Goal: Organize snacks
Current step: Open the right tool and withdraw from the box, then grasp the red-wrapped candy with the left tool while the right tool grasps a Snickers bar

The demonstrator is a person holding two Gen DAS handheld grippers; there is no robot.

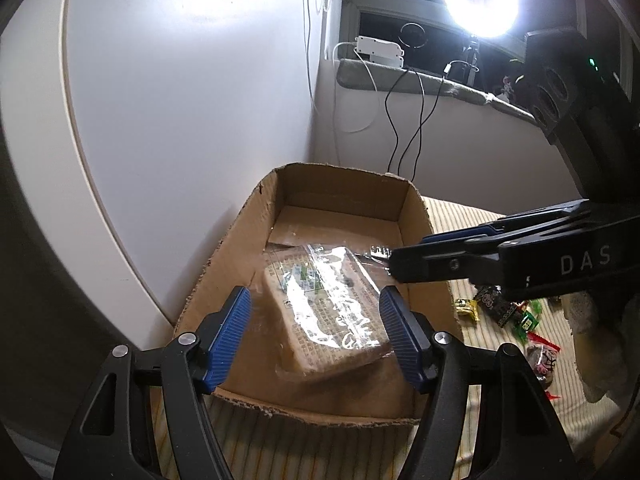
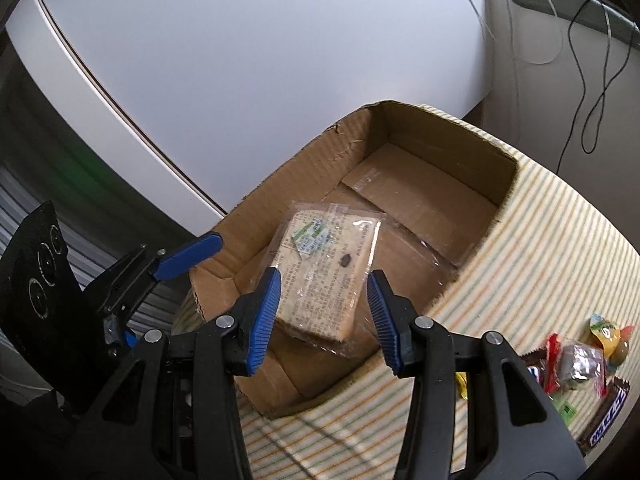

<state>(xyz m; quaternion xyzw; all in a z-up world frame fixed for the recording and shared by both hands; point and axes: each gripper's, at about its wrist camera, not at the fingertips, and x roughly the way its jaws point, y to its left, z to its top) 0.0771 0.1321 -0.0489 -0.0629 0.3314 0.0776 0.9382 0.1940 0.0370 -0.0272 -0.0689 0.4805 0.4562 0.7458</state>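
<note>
A clear-wrapped cracker packet (image 1: 332, 304) (image 2: 324, 276) lies tilted on the floor of an open cardboard box (image 1: 280, 188) (image 2: 440, 136). My left gripper (image 1: 316, 316) hovers open over the box's near end, and the packet shows between its blue pads without touching them. My right gripper (image 2: 322, 300) hangs above the packet with its jaws partly open and the pads off the wrapper. In the left wrist view the right gripper (image 1: 408, 254) reaches in from the right, tips by the packet's far right corner. One blue finger (image 2: 188, 254) of the left gripper shows at the box's left.
The box stands on a striped cloth (image 2: 540, 240) against a white panel (image 1: 180, 120). Several loose wrapped snacks (image 1: 508, 312) (image 2: 580, 364) lie on the cloth to its right. Behind are a bright ring lamp (image 1: 480, 0) and hanging cables (image 1: 400, 120).
</note>
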